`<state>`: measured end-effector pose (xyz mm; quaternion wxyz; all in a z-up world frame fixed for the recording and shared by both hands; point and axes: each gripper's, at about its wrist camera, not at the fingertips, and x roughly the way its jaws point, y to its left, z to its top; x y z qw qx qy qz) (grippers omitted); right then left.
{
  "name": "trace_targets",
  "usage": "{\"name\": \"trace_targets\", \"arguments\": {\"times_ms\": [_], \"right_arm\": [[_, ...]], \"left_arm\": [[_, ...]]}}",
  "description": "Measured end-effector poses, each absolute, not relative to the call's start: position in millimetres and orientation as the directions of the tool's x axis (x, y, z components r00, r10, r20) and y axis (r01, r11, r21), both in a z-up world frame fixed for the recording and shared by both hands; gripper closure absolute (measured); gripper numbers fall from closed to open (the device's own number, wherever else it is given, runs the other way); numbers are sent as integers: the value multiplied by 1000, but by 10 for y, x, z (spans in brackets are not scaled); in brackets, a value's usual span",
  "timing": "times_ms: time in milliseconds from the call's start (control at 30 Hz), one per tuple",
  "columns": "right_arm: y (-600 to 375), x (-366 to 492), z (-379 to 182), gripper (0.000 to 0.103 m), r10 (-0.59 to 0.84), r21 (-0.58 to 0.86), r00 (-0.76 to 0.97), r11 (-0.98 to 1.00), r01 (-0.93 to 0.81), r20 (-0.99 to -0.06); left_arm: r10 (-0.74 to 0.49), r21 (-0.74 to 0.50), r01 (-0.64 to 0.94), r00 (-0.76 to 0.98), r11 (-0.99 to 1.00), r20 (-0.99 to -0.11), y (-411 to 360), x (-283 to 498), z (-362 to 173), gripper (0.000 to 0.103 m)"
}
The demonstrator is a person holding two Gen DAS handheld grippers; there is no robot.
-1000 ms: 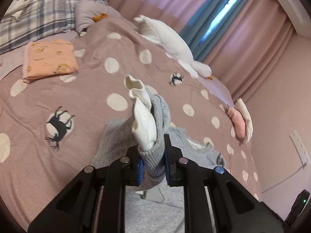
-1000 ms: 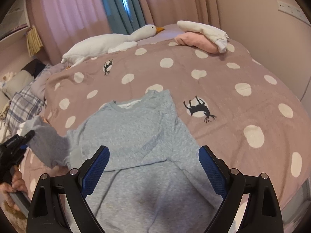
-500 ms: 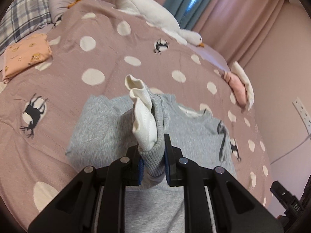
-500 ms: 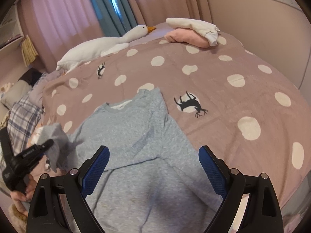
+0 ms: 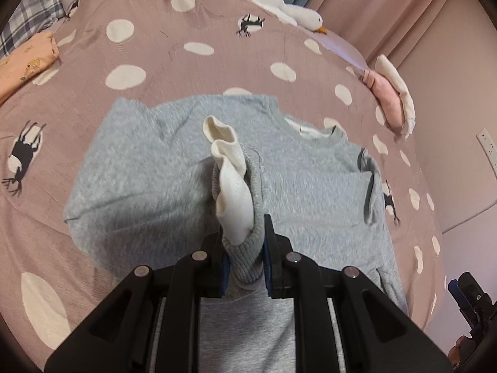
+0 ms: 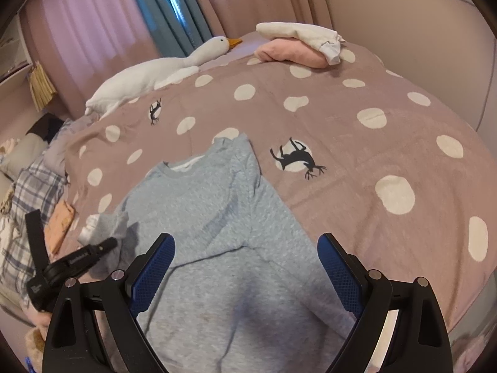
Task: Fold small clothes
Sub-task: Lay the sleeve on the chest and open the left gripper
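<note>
Grey sweatshirt spread on the spotted bedcover, one sleeve cuff lifted.
The cuff, with its white lining shown, is pinched by the left gripper above the sweatshirt's body; the right gripper is held with jaws spread wide and nothing between them, over the lower hem.

— What is hidden in the left wrist view?
— The lower part of the grey sweatshirt is covered by the left gripper, and the orange garment is cut off at the edge.
— And in the right wrist view?
— The sweatshirt's hem is concealed behind the right gripper; only a fingertip of the hand is seen.
</note>
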<state>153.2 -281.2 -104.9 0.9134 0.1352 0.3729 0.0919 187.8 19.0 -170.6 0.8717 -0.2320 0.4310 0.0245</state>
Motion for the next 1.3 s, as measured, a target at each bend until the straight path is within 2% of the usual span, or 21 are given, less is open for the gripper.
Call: {"name": "trace_targets", "arguments": {"times_ms": [200, 333, 467, 633, 800, 867, 1000, 1200, 1300], "right_arm": [[-2785, 1568, -1108, 10, 280, 322, 688, 944, -71, -670], [-2744, 1570, -1117, 10, 288, 322, 683, 943, -81, -672], [-2728, 1560, -1108, 10, 291, 320, 685, 943, -89, -668], [-2730, 1558, -1121, 10, 291, 322, 683, 943, -85, -670], [-2700, 1574, -1124, 10, 290, 317, 677, 944, -88, -677], [-2652, 1587, -1109, 10, 292, 305, 676, 947, -103, -677], [-2546, 1653, -1106, 10, 331, 315, 661, 937, -149, -674], [-2169, 1828, -1180, 10, 414, 343, 590, 909, -236, -693], [-1933, 1918, -1221, 11, 474, 378, 532, 881, -286, -701]], "left_arm": [[-189, -382, -235, 576, 894, -796, 133, 1939, -1878, 84], [-198, -369, -220, 549, 903, -812, 86, 1946, -1915, 79], [-228, -384, -180, 557, 906, -799, 9, 1936, -1850, 67], [-263, -403, -136, 565, 905, -782, -66, 1902, -1772, 57], [-358, -495, -89, 582, 864, -730, 24, 1775, -1616, 39], [-344, -496, -94, 610, 863, -714, 104, 1694, -1510, 30], [-286, -507, -163, 663, 846, -692, 435, 1510, -1337, 28], [-76, -405, -335, 684, 851, -726, 949, 1188, -1246, 27], [-41, -414, -384, 690, 825, -723, 1172, 1022, -1254, 27]]}}
